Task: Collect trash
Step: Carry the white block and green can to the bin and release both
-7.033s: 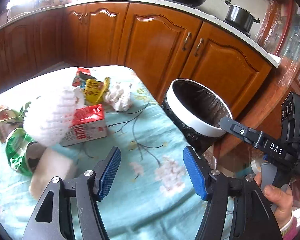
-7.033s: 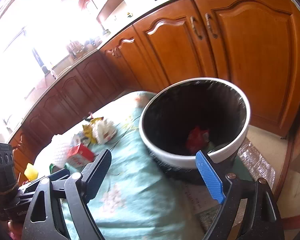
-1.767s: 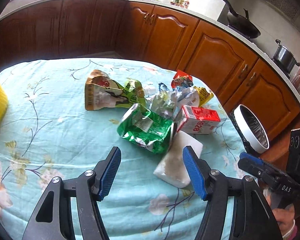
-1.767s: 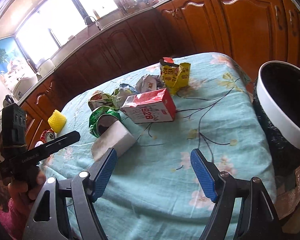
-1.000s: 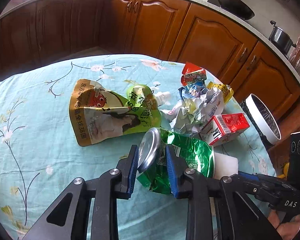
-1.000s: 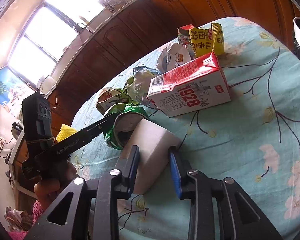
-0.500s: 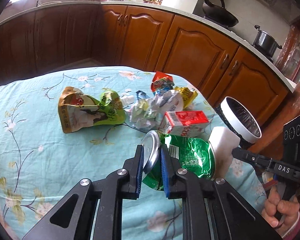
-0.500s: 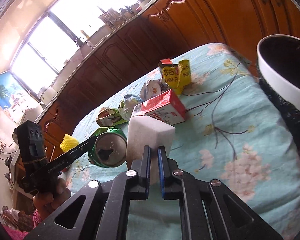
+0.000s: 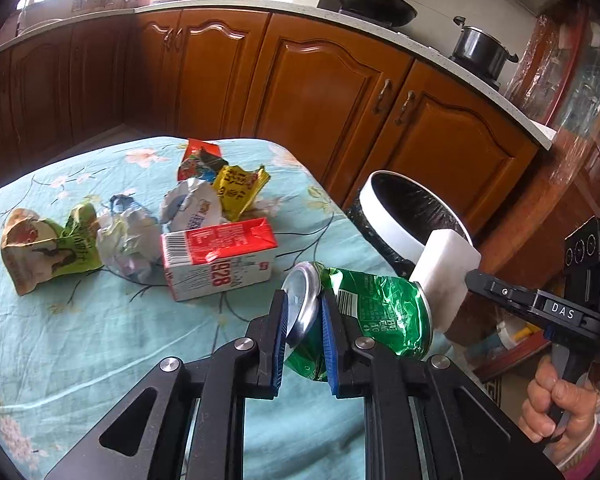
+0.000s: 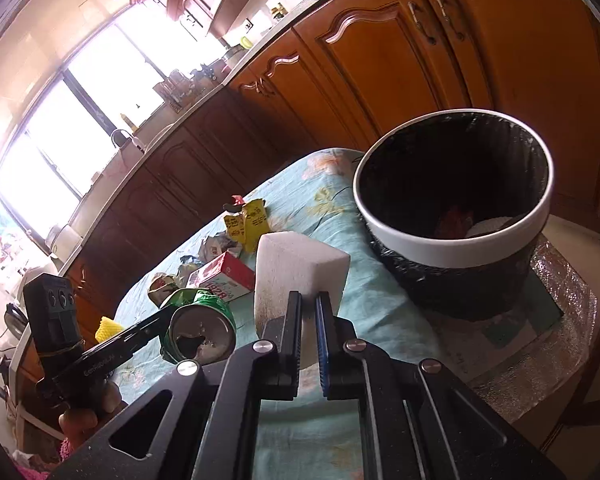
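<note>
Left claw: jaws pressed together on the silver end rim of a crushed green can, which it carries clear of the table; a grip on the stiff rim, by my reading, because the crumpled wall would give under the pads. Can's long axis runs roughly level, left to right in the left wrist view, pinched end toward the left and the other end toward the right, next to the white block. In the right wrist view the can's torn silver face looks toward that camera. Right claw: jaws nearly closed, pinching the near lower part of a white foam block, squeezed thin between the pads; block stands up and away from the claw, its far end aimed toward the bin. Bin: white rim, black liner, mouth open upward, standing off the far right edge of the table, some red and white rubbish already inside. Both items appear to be held aloft for carrying to it, still short of its rim. Table: pale blue flowered cloth. Remaining on it, far left of the can: red and white carton lying on its side, crumpled wrappers, yellow packet, flattened pouch.
</note>
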Available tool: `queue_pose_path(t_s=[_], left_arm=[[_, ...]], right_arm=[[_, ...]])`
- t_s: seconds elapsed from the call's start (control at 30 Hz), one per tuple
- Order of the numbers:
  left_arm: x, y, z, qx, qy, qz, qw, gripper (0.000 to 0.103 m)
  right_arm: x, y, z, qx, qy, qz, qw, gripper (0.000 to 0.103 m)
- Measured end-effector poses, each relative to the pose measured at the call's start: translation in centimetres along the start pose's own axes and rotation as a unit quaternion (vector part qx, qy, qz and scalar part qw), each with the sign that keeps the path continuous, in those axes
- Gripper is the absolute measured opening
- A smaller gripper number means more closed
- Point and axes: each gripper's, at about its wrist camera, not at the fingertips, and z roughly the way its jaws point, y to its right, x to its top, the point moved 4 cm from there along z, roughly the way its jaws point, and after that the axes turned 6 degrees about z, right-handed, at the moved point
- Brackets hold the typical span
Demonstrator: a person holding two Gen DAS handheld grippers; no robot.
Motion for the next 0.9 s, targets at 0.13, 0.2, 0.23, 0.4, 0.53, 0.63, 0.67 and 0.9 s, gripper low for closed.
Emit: queue_pose_path(t_s=[0.13, 0.2, 0.23, 0.4, 0.53, 0.63, 0.67, 0.9], left_arm=[[1.1, 1.6, 1.6, -0.005, -0.002, 0.009, 0.9999, 0.015], [1.8, 2.4, 2.3, -0.006, 0.0, 0.014, 0.9999, 0.015], [2.2, 2.7, 2.7, -0.006, 0.0, 0.016, 0.9999, 0.015], [4.0, 4.3, 4.5, -0.003, 0.004, 0.027, 0.9996, 0.015], [6.0, 5.6, 6.3, 0.003, 0.007, 0.043, 0.9991, 0.015], [7.6, 6.4, 7.6, 0.007, 0.011, 0.055, 0.9984, 0.015], [8.1, 6.6, 8.1, 0.009, 0.011, 0.059, 0.9981, 0.015], [11.0, 8.3, 12.5, 0.026, -0.002, 0.09, 0.9956, 0.015]], right_arm=[[1.1, 1.3, -1.3, -0.008, 0.017, 0.008, 1.0, 0.006], [1.6, 2.0, -1.9, -0.012, 0.025, 0.012, 1.0, 0.006], [2.0, 2.3, -2.1, -0.014, 0.029, 0.013, 0.999, 0.006], [3.5, 3.5, -3.0, -0.026, 0.048, 0.014, 0.998, 0.006], [5.1, 4.7, -3.4, -0.032, 0.059, 0.021, 0.998, 0.006], [6.4, 5.6, -3.6, -0.039, 0.067, 0.023, 0.997, 0.006], [6.9, 5.8, -3.6, -0.042, 0.069, 0.023, 0.996, 0.006], [9.1, 7.9, -3.0, -0.07, 0.07, 0.02, 0.995, 0.006]])
